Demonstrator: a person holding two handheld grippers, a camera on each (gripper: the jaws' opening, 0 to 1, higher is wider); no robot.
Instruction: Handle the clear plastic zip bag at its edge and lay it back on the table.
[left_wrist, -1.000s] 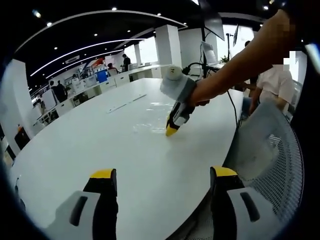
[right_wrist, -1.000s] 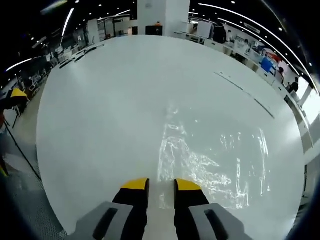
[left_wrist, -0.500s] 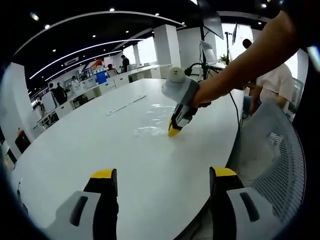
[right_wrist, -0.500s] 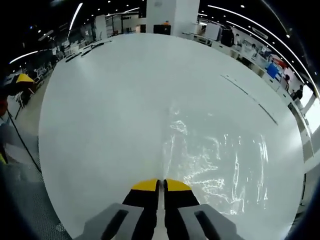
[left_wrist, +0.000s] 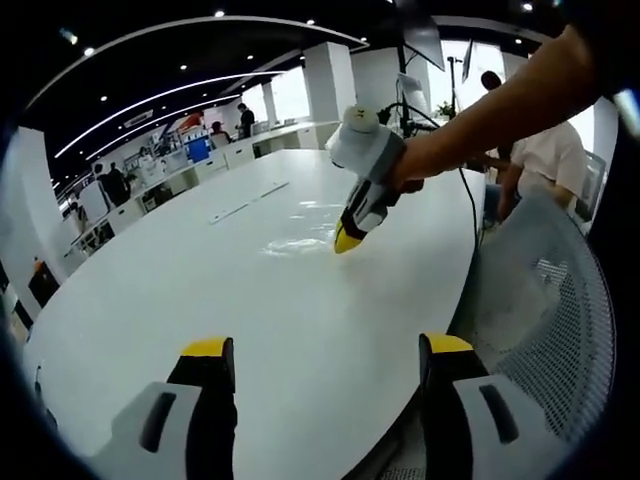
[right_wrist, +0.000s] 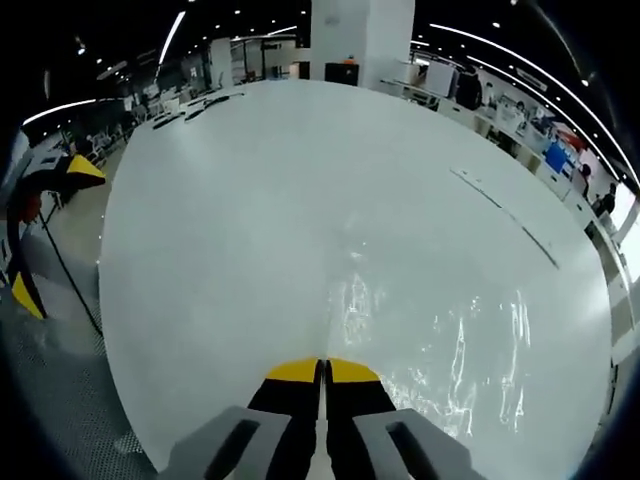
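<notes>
A: Where is the bag?

B: The clear bag (right_wrist: 440, 340) lies on the white table (right_wrist: 230, 200), close to the near rim. It is see-through, so you mostly spot it by the shiny wrinkles.

A: What is the right gripper (right_wrist: 322, 368) doing?

B: Its two yellow tips are pressed together on the bag's edge. I think it has that edge pinched between them. In the left gripper view you can see the right gripper (left_wrist: 347, 238) with its tip down at the bag (left_wrist: 300, 240).

A: And the left gripper (left_wrist: 322, 350)?

B: Its two tips stand wide apart, with nothing between them. It hangs over the near side of the table (left_wrist: 150, 290), well away from the bag. A mesh chair (left_wrist: 540, 300) is beside it.

A: Will the bag be hard to hold?

B: It looks very light, thin and floppy. It will likely sag and crinkle when lifted. It may be slippery too, so it could slide out of the tips.

A: Where is the best place to grab?

B: Right at the edge, I think, where the tips can close over a thin strip.
</notes>
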